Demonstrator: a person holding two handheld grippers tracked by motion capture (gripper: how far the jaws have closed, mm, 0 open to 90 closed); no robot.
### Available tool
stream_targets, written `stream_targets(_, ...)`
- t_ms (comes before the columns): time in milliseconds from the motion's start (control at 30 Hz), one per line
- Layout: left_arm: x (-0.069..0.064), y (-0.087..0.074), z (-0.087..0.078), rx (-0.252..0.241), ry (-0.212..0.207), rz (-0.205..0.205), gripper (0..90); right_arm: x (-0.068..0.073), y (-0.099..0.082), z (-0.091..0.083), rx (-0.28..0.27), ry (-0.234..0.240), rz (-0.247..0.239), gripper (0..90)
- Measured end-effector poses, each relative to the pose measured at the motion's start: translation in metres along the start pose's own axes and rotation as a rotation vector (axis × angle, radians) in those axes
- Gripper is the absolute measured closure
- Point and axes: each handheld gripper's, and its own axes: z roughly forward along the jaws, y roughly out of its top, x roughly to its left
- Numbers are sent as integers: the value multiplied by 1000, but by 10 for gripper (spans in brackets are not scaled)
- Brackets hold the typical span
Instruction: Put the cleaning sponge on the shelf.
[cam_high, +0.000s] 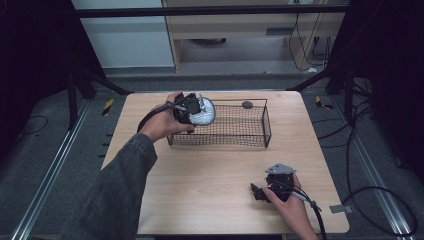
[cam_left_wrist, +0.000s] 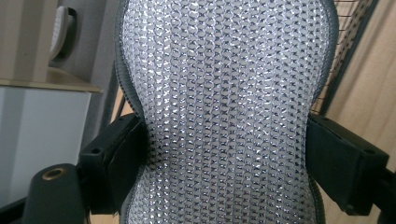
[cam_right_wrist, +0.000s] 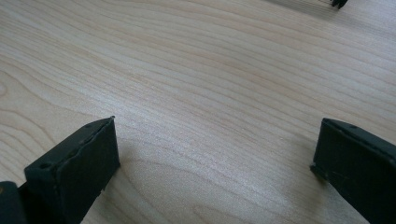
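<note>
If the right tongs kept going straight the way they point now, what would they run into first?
Probably the bare wooden table: the right tongs stand open and angled down at it, with nothing between them. Depth is hard to judge.

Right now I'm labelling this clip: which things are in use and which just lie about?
In use:
- silver scrubbing pad, pinched in the left gripper
- wire basket, beside which the pad is held

Lying about:
- small dark round thing behind the basket
- right gripper, open, low over bare table

A grey denim sleeve covers the left arm; both black tongs trail black cables.
</note>
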Motion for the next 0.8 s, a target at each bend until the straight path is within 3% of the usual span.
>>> stream_targets(333, 1, 7, 9, -28, 25, 24, 158, 0, 0, 0, -1, 1, 0, 4)
stream_targets(800, 1, 7, 17, -25, 41, 50, 158, 0, 0, 0, -1, 0, -1, 4)
